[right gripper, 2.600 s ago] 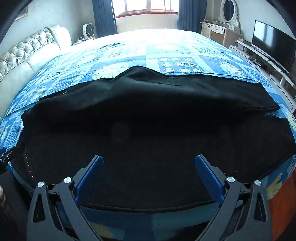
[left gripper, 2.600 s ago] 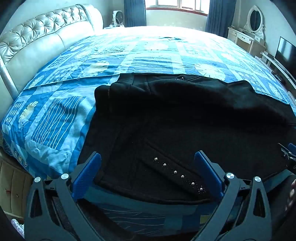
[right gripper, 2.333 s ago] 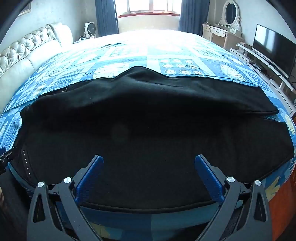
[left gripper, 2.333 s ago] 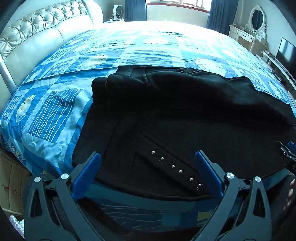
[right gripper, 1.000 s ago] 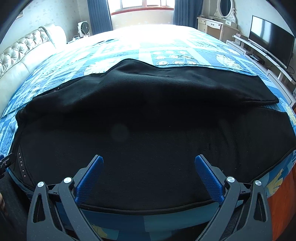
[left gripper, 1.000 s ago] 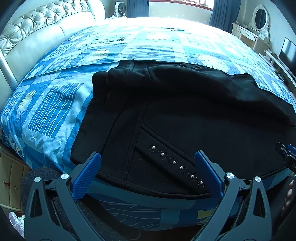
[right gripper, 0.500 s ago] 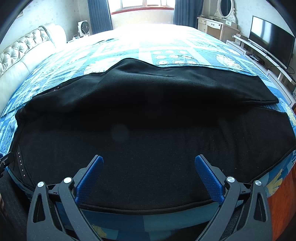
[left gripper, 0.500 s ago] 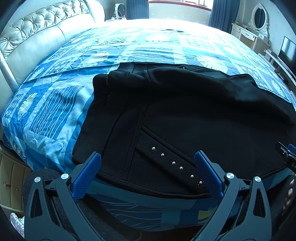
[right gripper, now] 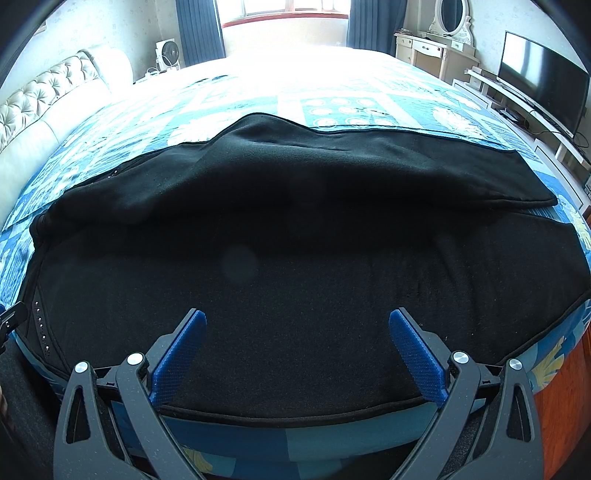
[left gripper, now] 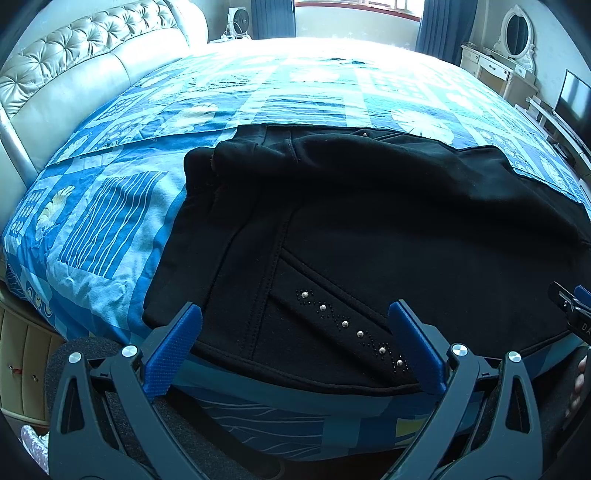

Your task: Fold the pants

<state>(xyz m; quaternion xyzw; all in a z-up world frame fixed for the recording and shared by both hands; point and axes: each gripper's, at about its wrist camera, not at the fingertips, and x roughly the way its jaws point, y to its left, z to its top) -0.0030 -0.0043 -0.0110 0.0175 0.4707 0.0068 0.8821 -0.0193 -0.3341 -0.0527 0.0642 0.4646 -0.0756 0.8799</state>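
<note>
Black pants lie spread across the near edge of the bed, waistband to the left and legs to the right. A slanted pocket with metal studs sits near the front hem. My left gripper is open and empty, hovering over the waist end by the pocket. In the right wrist view the pants' legs fill the frame, one leg lying over the other. My right gripper is open and empty above the near leg's edge.
The bed has a blue patterned quilt and a tufted cream headboard at the left. A dresser with an oval mirror and a TV stand to the right. A fan stands by the window.
Both grippers have stayed open and empty. The left view has risen and tilted slightly, showing more of the waist; the pants have not moved.
</note>
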